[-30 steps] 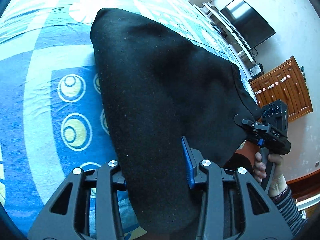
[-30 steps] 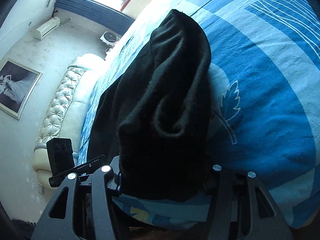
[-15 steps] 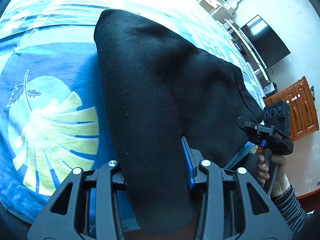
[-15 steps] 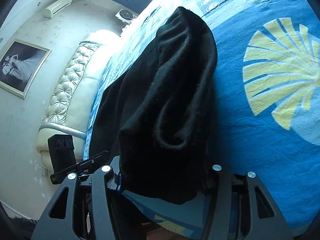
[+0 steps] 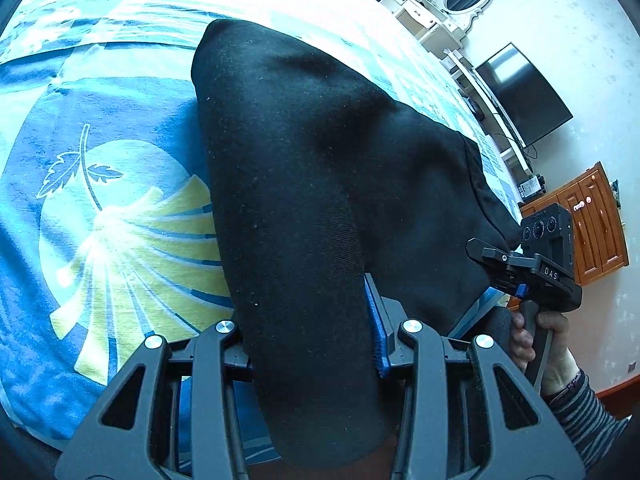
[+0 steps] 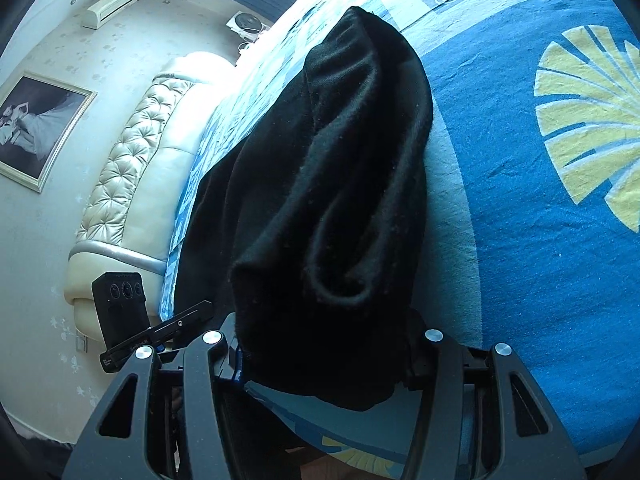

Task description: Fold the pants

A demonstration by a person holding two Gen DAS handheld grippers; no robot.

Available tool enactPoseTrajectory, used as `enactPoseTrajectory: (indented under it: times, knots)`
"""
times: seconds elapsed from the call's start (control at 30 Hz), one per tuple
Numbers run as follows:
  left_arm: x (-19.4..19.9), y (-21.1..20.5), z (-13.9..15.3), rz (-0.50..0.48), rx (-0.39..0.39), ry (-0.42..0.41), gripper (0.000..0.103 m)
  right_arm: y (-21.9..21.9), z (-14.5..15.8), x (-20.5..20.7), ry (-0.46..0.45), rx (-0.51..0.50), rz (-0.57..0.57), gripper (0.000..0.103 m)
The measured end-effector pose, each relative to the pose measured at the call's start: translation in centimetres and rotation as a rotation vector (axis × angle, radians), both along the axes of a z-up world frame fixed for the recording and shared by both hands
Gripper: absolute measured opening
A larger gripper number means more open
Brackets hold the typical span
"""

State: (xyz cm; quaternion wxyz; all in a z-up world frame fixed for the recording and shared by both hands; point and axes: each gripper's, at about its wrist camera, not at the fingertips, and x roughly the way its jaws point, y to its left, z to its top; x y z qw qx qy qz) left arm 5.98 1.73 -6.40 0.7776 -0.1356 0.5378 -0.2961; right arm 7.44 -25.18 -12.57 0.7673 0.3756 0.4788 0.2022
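Note:
The black pants (image 5: 320,184) stretch across the blue patterned bed cover (image 5: 100,240). My left gripper (image 5: 316,344) is shut on one end of the pants, and the cloth drapes over its jaws. My right gripper (image 6: 324,344) is shut on the other corner of the pants (image 6: 340,184), where the cloth bunches in folds. The right gripper also shows in the left wrist view (image 5: 532,276), held in a hand at the pants' right corner. The left gripper's camera block shows in the right wrist view (image 6: 120,308).
The bed cover (image 6: 540,200) has yellow fan and leaf prints. A tufted white headboard (image 6: 132,168) and a framed picture (image 6: 36,128) are on the left. A television (image 5: 524,96), white dresser (image 5: 432,20) and wooden cabinet (image 5: 592,220) stand beyond the bed.
Both grippers have moved along the bed with the pants still held; the cover's fan print has come into view beside the pants in both views.

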Motion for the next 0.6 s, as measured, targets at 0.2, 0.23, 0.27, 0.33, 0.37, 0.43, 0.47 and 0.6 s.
enactPoseTrajectory:
  times: [0.2,0.23,0.27,0.33,0.37,0.43,0.47,0.6]
  knots:
    - [0.1,0.9,-0.3,0.002,-0.022,0.009,0.04,0.7,0.3,0.2,0.006,-0.008,-0.004,0.053]
    - [0.1,0.9,-0.3,0.001,-0.023,0.009,0.04,0.7,0.3,0.2,0.007,-0.008,-0.006,0.053]
    - [0.1,1.0,-0.4,0.001,-0.025,0.008,0.04,0.6,0.3,0.0,0.007,-0.008,-0.006,0.053]
    - [0.1,1.3,-0.4,0.001,-0.031,0.01,0.04,0.8,0.5,0.0,0.009,-0.011,-0.008,0.053]
    - [0.1,1.3,-0.4,0.001,-0.034,0.011,0.04,0.9,0.5,0.0,0.01,-0.014,-0.009,0.053]
    - [0.2,1.7,-0.5,0.0,-0.04,0.014,0.04,1.0,0.6,0.0,0.012,-0.015,-0.01,0.053]
    - [0.2,1.7,-0.6,0.0,-0.042,0.014,0.04,1.0,0.6,0.0,0.013,-0.016,-0.01,0.053]
    - [0.3,1.8,-0.6,-0.001,-0.046,0.015,0.04,1.0,0.5,-0.2,0.014,-0.014,-0.015,0.053]
